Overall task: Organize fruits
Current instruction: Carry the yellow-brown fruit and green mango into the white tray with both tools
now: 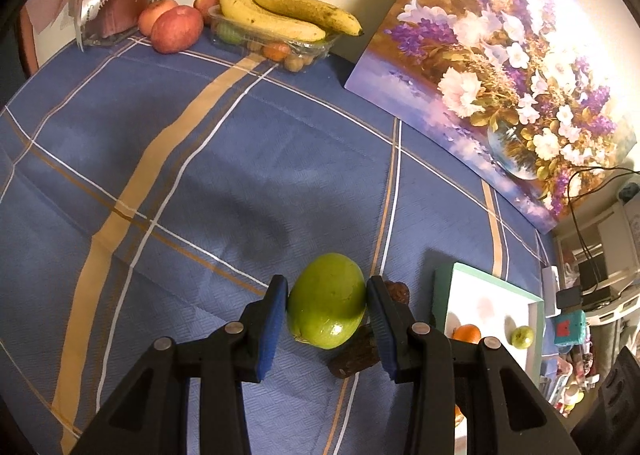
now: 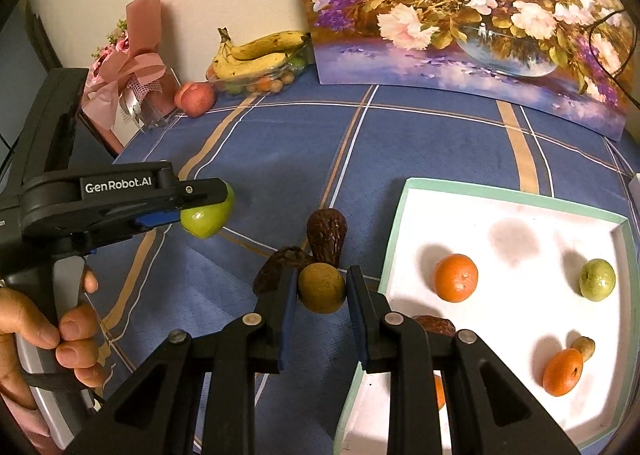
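My left gripper is shut on a green fruit and holds it above the blue cloth; it also shows in the right wrist view. My right gripper is shut on a small brownish-green round fruit, just left of the white tray. Two dark brown dates lie on the cloth behind it. In the tray lie two oranges, a small green fruit, a date and a small tan fruit.
At the back stand a clear box of small fruits with bananas on top, red apples, a pink-wrapped bouquet and a flower painting leaning on the wall. A blue checked cloth covers the table.
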Motion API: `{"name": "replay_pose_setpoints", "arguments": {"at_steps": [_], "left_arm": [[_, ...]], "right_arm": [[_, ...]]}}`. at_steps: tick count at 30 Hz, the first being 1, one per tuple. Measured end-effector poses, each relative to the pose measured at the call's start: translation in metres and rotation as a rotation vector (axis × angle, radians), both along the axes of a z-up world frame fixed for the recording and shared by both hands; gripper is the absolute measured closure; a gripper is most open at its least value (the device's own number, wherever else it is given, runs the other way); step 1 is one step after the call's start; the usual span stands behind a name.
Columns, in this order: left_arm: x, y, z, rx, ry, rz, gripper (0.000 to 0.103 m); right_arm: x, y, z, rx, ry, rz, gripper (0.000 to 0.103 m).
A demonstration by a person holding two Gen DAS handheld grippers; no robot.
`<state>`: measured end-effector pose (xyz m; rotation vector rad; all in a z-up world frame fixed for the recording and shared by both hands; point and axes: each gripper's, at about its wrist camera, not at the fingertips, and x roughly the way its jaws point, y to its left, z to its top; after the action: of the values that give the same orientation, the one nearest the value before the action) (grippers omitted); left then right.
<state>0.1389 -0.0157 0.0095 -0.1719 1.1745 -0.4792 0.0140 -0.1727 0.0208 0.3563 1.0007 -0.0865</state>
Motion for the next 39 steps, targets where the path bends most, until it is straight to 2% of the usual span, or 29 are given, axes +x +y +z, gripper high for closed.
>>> {"name": "replay_pose_setpoints", "arguments": {"at_steps": [22,39], "left_arm": [[-0.012,-0.019,0.007,0.008,-0.032,-0.057,0.06],[-0.044,-0.071,0.008,0.036,-0.046,-0.193,0.06]], "right_arm": [[-0.011,-0.024,-0.002,0.033,0.004,-0.06,0.077],[-0.052,-0.099,-0.015,0.077,0.051,-0.286,0.077]]}}
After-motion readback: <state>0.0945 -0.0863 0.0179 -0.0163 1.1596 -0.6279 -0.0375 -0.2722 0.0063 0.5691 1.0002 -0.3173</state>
